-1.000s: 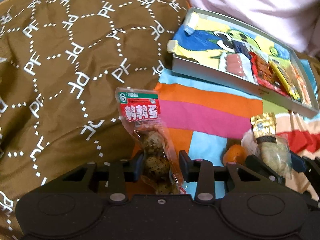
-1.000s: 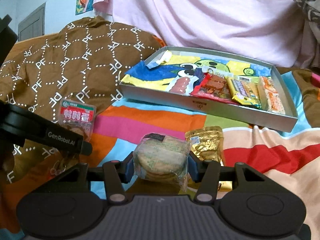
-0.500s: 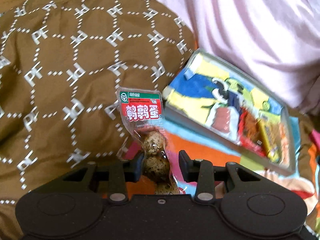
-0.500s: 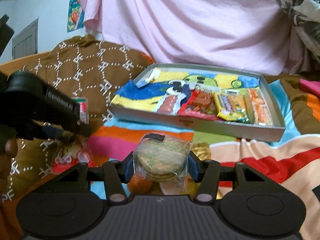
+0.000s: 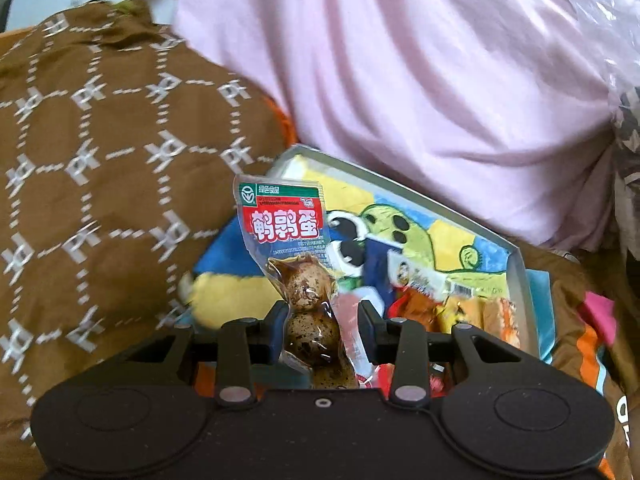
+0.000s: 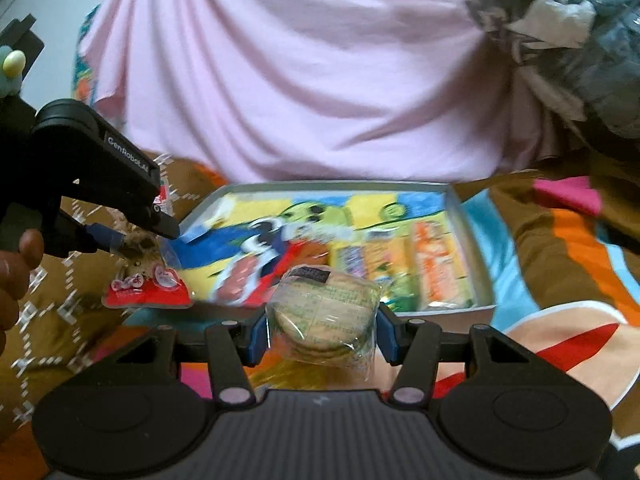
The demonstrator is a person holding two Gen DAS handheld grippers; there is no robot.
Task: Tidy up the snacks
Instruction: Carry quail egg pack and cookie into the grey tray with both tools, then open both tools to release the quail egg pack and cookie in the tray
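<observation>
My left gripper [image 5: 323, 330] is shut on a clear packet of speckled quail eggs [image 5: 304, 284] with a red and green label, held upright in the air just before the near left of the grey tray [image 5: 516, 276]. My right gripper [image 6: 323, 336] is shut on a clear-wrapped stack of round biscuits [image 6: 324, 314], held above the tray's near rim [image 6: 460, 314]. The tray has a cartoon-printed floor and holds several snack packets [image 6: 436, 264] at its right end. The left gripper [image 6: 132, 240] with the egg packet [image 6: 146, 286] shows at the left of the right wrist view.
The tray lies on a striped multicoloured blanket [image 6: 560, 240]. A brown patterned cushion [image 5: 100, 160] rises to the left. A pink cloth [image 6: 300, 80] hangs behind the tray. A dark patterned bundle [image 6: 560, 40] is at the upper right.
Both grippers have lifted their packets off the blanket and moved forward toward the tray. The left gripper has swung right, so the tray now sits straight ahead of it.
</observation>
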